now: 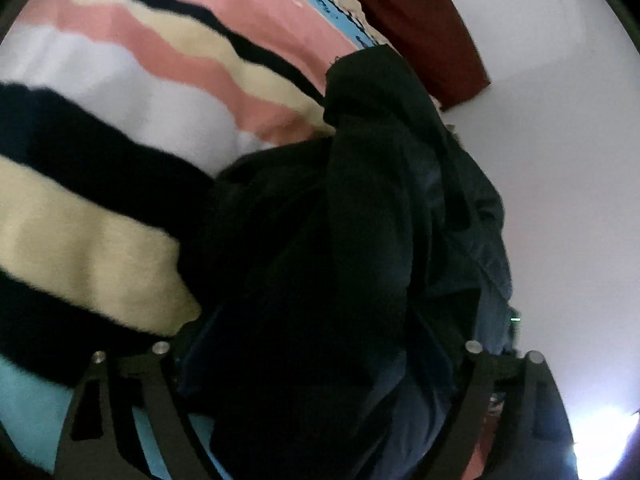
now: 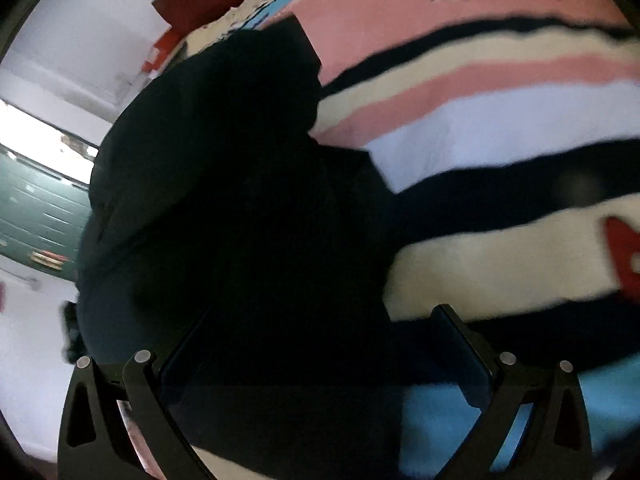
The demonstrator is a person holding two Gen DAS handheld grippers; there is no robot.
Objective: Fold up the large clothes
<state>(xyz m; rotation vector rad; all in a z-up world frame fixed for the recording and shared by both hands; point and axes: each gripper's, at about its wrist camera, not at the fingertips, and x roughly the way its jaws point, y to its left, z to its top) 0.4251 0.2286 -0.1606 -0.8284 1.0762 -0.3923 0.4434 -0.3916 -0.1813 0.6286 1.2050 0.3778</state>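
Your left gripper (image 1: 320, 360) tips down over the bed, jaws spread wide, nothing pinched | your right gripper (image 2: 326, 344) also slants down, fingers (image 2: 466, 352) apart, released | dark garment (image 1: 340, 240) lies bunched between both jaw pairs, on the striped blanket (image 1: 100, 240) at the bed's edge by the wall

Matt dark cloth garment (image 1: 360, 220), fuzzy striped fleece blanket (image 1: 100, 248), matt black plastic jaws with metal pins.
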